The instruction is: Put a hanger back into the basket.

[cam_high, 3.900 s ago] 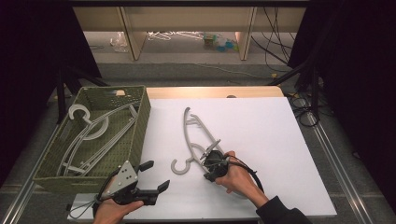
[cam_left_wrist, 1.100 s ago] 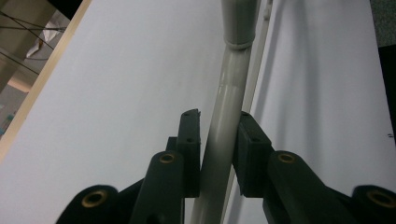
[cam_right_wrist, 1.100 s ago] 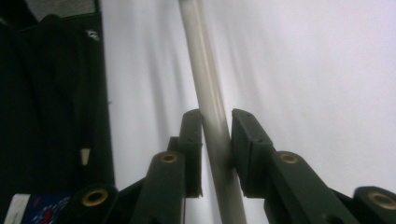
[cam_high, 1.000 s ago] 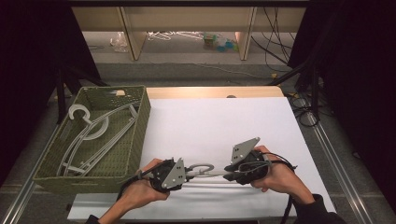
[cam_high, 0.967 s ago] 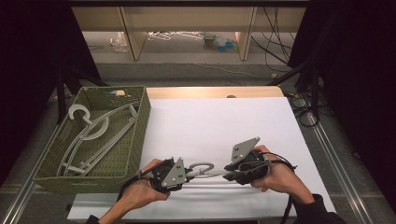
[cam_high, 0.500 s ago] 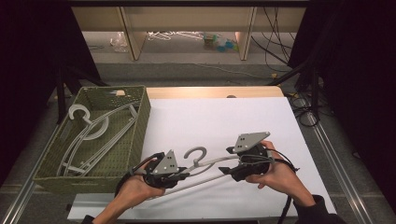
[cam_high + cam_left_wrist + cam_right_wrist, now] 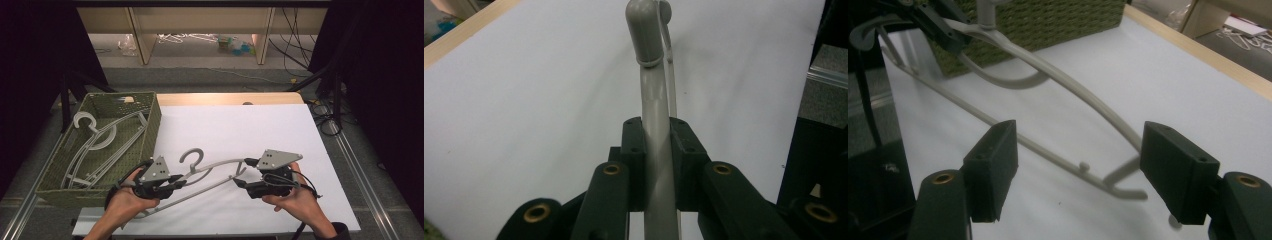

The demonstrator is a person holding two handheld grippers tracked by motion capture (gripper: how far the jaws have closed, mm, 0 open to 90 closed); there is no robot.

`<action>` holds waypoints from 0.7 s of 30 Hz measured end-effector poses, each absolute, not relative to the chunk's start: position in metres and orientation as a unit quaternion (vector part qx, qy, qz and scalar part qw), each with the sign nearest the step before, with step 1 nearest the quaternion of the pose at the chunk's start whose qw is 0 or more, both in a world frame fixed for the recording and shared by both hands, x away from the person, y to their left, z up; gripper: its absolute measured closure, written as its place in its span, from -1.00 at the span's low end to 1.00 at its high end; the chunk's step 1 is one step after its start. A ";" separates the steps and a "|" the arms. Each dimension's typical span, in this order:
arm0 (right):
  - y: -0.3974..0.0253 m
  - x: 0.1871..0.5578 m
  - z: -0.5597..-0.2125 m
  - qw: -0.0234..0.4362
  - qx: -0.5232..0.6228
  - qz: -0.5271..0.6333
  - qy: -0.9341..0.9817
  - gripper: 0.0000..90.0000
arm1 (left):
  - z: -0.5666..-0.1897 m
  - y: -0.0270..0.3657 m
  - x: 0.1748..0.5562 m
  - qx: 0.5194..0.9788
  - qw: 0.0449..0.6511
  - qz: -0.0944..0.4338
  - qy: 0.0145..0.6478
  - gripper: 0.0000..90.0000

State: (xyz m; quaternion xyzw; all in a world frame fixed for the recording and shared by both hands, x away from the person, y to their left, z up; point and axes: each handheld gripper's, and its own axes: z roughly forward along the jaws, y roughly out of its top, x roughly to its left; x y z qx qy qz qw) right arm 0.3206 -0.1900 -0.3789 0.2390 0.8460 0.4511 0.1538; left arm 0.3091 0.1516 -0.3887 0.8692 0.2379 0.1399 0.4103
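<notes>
Btwn L tool (image 7: 176, 181) pads: grey hanger (image 7: 215, 172)

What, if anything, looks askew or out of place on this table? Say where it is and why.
The grey hanger is lopsided: the left gripper clamps one end and lifts it, while the other end lies on the white table between the right gripper's open jaws. In the green basket, the other hangers lie neatly.

Bench: white top (image 7: 250, 130), pale wooden edge (image 7: 225, 98) along the far side.
Floor: grey (image 7: 210, 77) beyond the bench, a thin cable trailing across it.
Far furniture: light wooden shelving (image 7: 200, 22), clutter lying underneath.
Sides: black drapes (image 7: 30, 45) left and right.
Right edge: dark cables (image 7: 325, 115), metal rail (image 7: 360, 170).
Light: bright on the bench, dim around.
</notes>
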 end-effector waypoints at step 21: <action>-0.203 0.322 -0.404 0.158 0.279 0.457 0.830 -0.37 | -0.339 0.191 0.301 0.835 0.456 0.149 0.270 0.75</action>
